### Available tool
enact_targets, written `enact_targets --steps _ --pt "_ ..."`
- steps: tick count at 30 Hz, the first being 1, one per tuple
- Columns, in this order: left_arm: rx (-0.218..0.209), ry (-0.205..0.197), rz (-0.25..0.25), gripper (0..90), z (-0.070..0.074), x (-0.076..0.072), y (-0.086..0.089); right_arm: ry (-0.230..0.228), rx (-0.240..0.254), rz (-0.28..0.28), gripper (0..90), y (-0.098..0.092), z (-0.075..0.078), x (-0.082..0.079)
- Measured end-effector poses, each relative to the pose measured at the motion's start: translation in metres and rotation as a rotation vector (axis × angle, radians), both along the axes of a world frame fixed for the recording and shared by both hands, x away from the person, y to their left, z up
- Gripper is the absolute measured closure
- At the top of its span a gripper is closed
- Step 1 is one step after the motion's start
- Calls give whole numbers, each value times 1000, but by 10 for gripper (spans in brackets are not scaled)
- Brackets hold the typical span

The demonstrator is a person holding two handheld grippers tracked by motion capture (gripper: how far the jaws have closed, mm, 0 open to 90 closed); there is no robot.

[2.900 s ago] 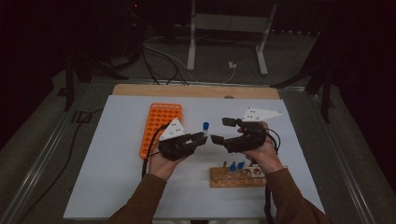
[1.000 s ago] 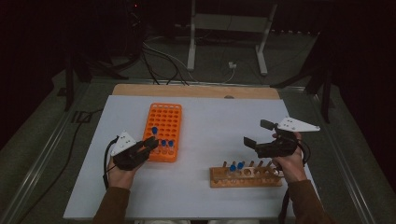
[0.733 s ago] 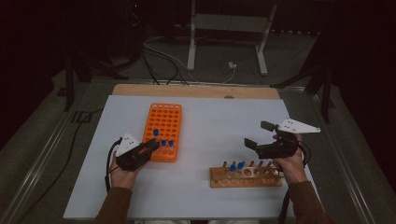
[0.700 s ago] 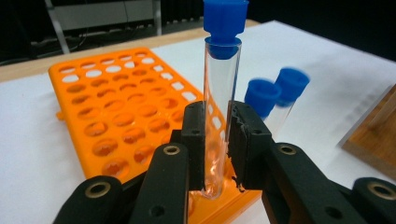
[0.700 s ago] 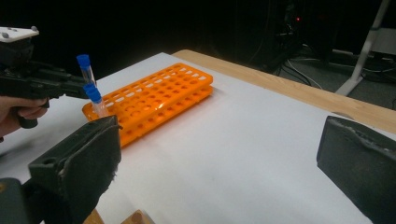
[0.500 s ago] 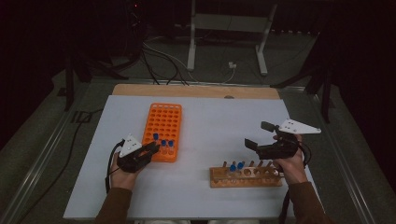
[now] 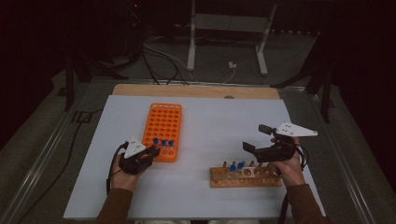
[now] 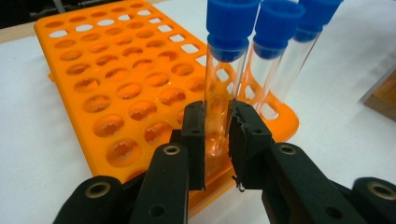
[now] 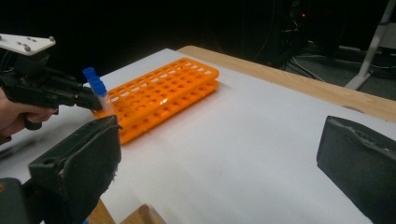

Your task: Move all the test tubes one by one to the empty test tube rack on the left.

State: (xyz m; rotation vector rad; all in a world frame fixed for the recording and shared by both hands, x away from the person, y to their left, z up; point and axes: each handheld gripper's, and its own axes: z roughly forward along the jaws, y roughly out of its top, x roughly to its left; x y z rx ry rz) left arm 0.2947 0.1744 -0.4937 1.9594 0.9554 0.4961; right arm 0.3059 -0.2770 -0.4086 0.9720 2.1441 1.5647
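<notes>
Moved from table centre to the orange rack (image 7: 163, 130): left gripper (image 7: 150, 153), clamped on a blue-capped tube (image 8: 223, 74) seated beside two others. Right gripper (image 7: 252, 149) wide open, empty, above wooden rack (image 7: 245, 177); two tubes left.

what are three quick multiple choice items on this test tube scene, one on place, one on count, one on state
1. Where does the tube in the left gripper stand?
A. in the wooden rack
B. in the orange rack
C. flat on the table

2. How many blue-capped tubes stand in the orange rack?
A. one
B. three
C. six

3. How are the right gripper jaws?
A. wide open, nothing between
B. shut on a tube
C. shut on the rack

Key: 1 B, the clamped tube rises from the orange rack's near edge. 2 B, three blue caps stand in a row. 3 A, bare white table shows between its pads.
</notes>
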Motion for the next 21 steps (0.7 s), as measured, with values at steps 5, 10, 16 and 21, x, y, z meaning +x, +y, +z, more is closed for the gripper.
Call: enact_targets --steps 5,10,16,21 --pt "13 1 -1 775 -2 0 -2 -3 0 1 0 0 0 -1" --pt "9 0 4 776 -2 0 -2 -3 1 4 0 1 0 -2" --pt "3 7 7 772 -2 -1 -2 -7 3 9 0 1 1 -3" --pt "-23 13 8 637 -2 -3 -2 -6 1 15 0 2 -1 -3"
